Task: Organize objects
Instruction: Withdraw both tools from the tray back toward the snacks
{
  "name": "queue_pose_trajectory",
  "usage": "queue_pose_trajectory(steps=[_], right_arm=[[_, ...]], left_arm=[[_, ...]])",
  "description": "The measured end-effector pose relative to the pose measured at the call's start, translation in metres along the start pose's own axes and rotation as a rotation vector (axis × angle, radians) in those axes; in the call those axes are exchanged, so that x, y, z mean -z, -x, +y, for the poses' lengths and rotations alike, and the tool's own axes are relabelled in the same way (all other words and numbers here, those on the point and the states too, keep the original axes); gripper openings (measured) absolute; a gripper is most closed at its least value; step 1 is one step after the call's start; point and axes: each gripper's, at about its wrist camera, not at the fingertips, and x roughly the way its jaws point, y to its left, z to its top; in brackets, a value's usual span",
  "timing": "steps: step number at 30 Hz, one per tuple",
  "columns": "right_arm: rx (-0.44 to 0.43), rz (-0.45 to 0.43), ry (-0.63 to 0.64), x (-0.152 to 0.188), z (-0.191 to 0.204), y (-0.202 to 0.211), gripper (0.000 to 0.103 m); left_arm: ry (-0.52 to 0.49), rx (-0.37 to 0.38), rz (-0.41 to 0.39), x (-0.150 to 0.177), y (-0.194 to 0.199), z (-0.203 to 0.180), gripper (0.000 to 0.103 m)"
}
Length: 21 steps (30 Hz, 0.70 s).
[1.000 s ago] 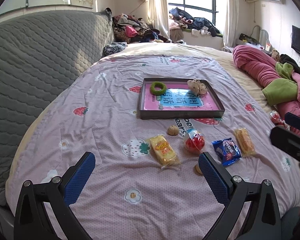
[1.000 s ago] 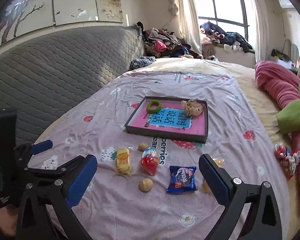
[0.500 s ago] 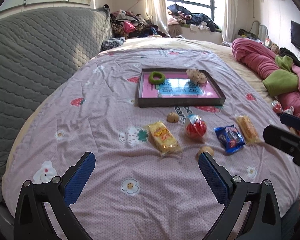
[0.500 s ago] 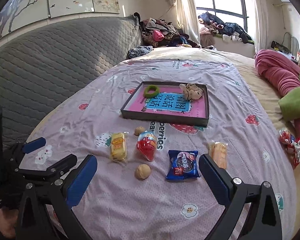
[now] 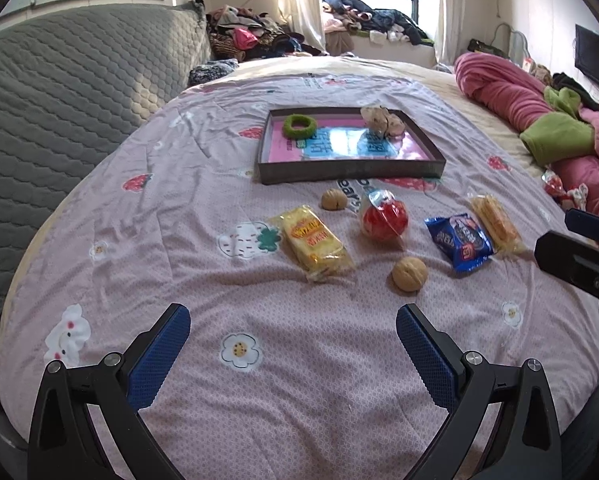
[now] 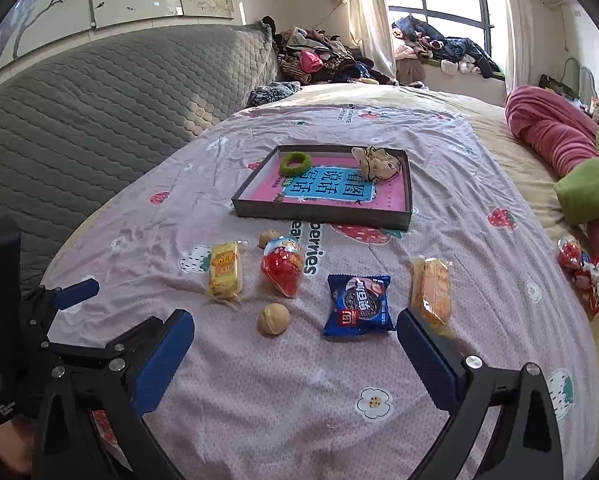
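Both the left hand-held gripper (image 5: 293,340) and the right hand-held gripper (image 6: 295,344) are hovering wide open over the bed's (image 5: 203,208) near edge, gripping nothing. Beyond them are lying a wrinkled walnut (image 6: 273,319), a glossy blue cookie packet (image 6: 358,306), a yellow cake packet (image 5: 313,242) and a red egg-shaped toy (image 6: 282,266). Farther toward the bed's middle, a shallow dark tray (image 6: 319,213) is holding a fuzzy green ring (image 6: 295,162). Only the right view is showing the left tool's side.
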Motion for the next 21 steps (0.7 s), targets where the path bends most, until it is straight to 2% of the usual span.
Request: queue_pose_trajectory(steps=[6, 21], right_arm=[[0.036, 0.011, 0.007, 0.003, -0.007, -0.003, 0.102], [0.023, 0.051, 0.021, 0.001, -0.004, -0.036, 0.102]], left_arm=[[0.000, 0.008, 0.002, 0.001, -0.007, -0.001, 0.103], [0.007, 0.012, 0.044, -0.010, -0.044, 0.000, 0.103]])
